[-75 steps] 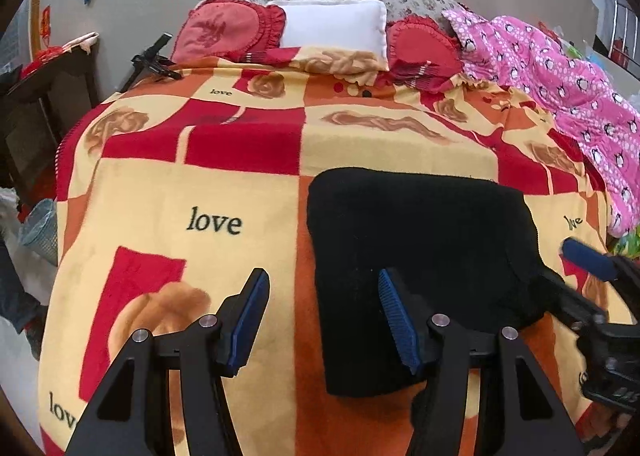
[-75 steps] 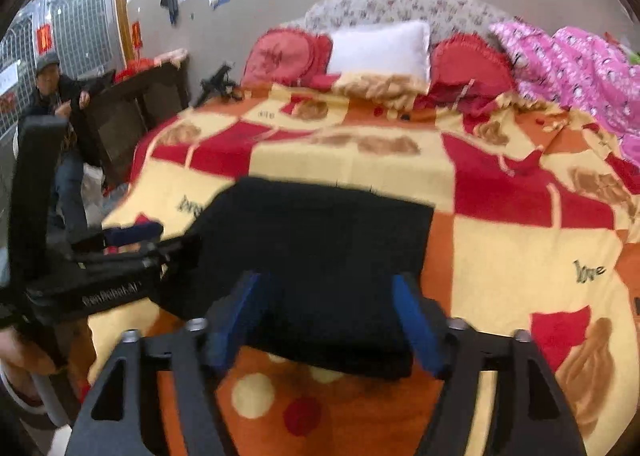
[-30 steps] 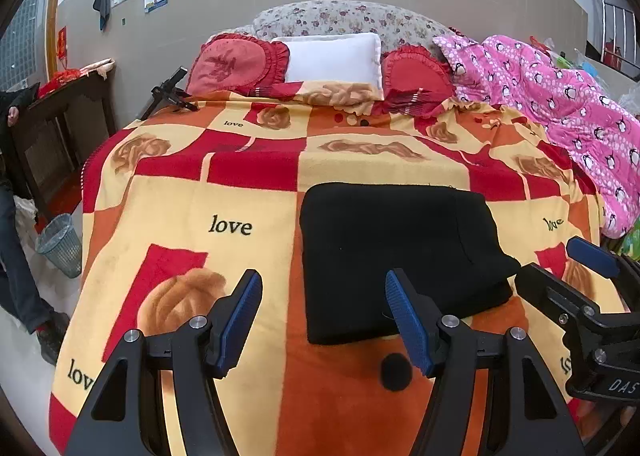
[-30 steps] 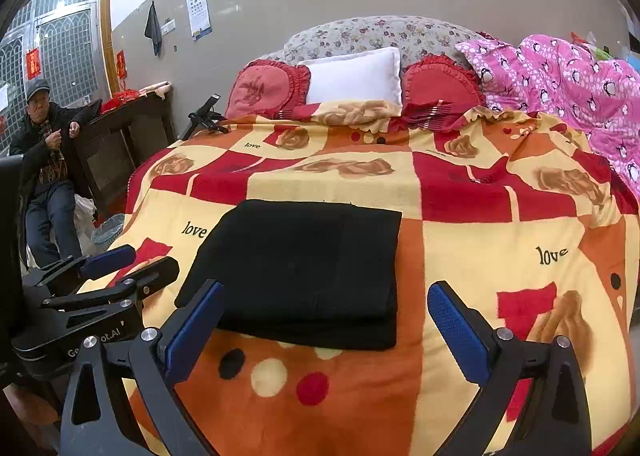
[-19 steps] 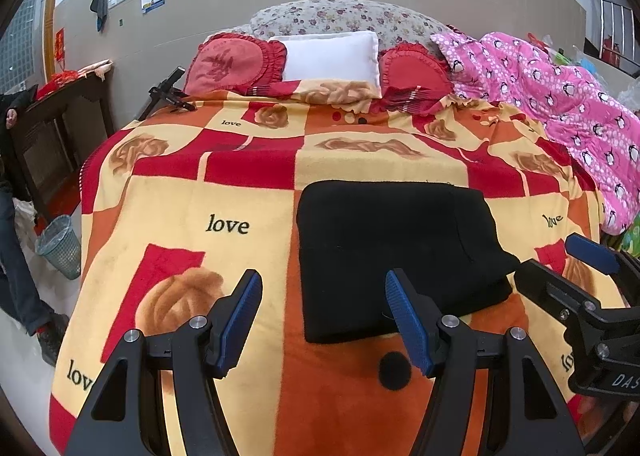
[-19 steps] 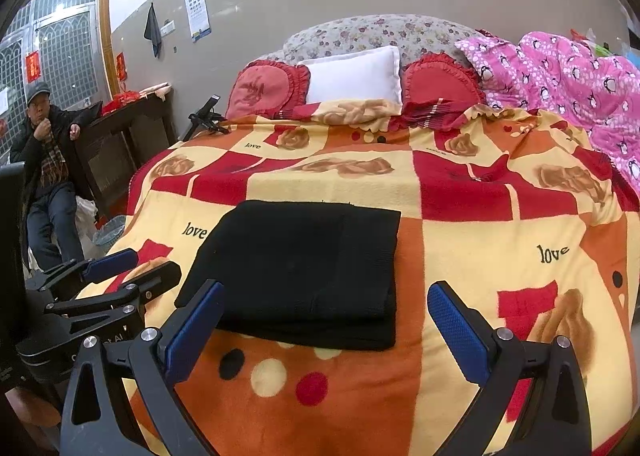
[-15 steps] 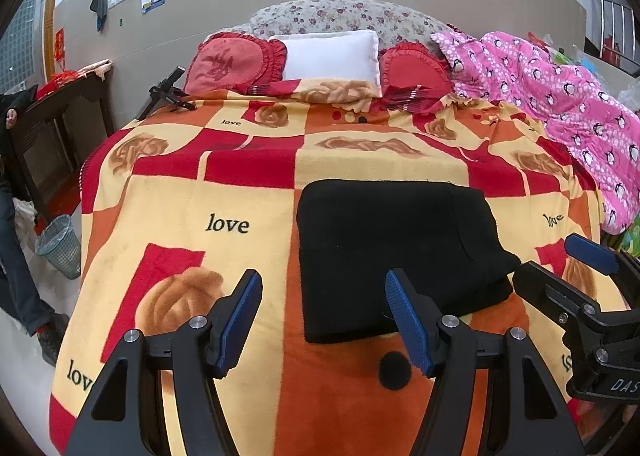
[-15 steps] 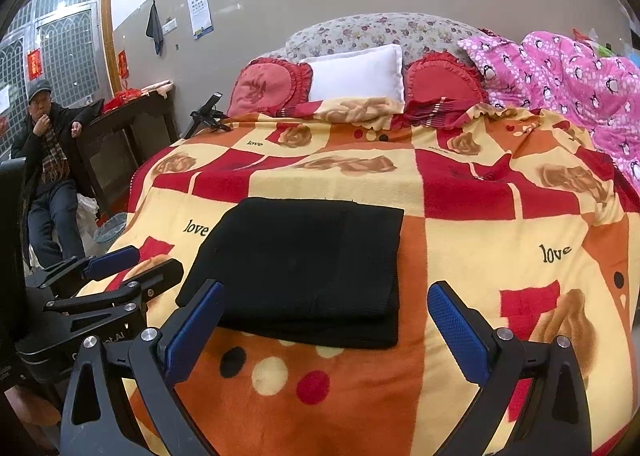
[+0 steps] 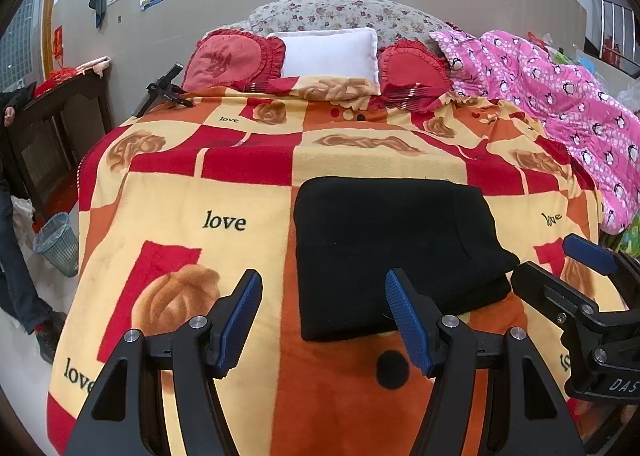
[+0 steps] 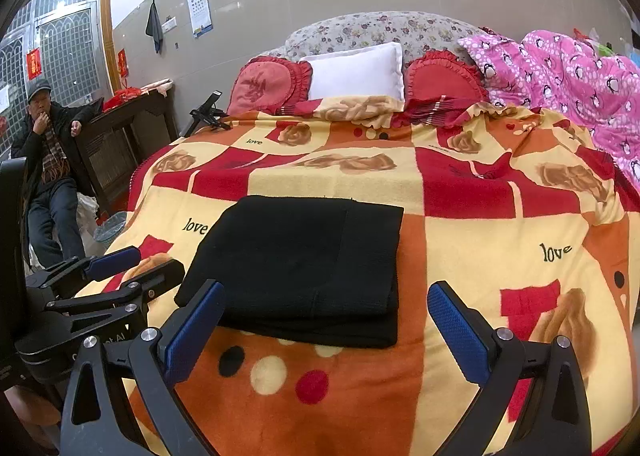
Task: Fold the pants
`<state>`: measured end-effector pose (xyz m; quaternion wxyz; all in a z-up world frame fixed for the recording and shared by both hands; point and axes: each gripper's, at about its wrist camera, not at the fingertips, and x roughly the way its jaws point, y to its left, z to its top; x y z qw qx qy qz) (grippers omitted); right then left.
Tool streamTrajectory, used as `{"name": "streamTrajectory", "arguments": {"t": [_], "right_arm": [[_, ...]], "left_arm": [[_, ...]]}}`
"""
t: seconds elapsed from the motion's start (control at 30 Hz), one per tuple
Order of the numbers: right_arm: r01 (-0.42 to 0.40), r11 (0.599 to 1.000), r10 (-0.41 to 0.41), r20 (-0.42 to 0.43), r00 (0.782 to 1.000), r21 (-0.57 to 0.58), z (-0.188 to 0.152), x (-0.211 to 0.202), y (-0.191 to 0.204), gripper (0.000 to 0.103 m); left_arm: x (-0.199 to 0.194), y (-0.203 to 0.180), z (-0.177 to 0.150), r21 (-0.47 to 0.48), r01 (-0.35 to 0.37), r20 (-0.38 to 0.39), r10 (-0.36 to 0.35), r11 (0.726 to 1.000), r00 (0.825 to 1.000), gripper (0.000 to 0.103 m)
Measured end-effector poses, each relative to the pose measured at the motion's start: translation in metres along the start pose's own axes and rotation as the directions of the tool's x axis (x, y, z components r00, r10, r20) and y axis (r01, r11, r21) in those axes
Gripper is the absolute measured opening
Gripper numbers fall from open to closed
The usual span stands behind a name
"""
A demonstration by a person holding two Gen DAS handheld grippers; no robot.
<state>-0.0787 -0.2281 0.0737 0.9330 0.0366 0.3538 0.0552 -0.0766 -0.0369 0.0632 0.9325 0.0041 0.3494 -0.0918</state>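
On the patterned blanket (image 9: 224,191), the black pants (image 9: 392,248) lie folded into a neat rectangle. Both grippers have pulled back toward six o'clock, the left gripper (image 9: 322,316) and right gripper (image 10: 326,320) spread wide and empty, so the folding looks finished.

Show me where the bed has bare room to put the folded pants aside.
Free: blanket left of the pants, out to the bed's left edge; also right of the pants, around the right-hand "love"; and the strip between pants and pillows. Crowded: the headboard end with pillows, and the far right under the pink quilt.
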Motion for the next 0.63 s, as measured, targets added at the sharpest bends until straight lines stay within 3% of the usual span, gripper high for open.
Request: {"name": "streamTrajectory", "arguments": {"t": [0.63], "right_arm": [[0.012, 1.0, -0.012, -0.01, 1.0, -0.002, -0.005, -0.002, -0.008, 0.102]], "left_arm": [[-0.002, 0.01, -0.003, -0.006, 0.006, 0.022, -0.006, 1.0, 1.0, 0.064]]}}
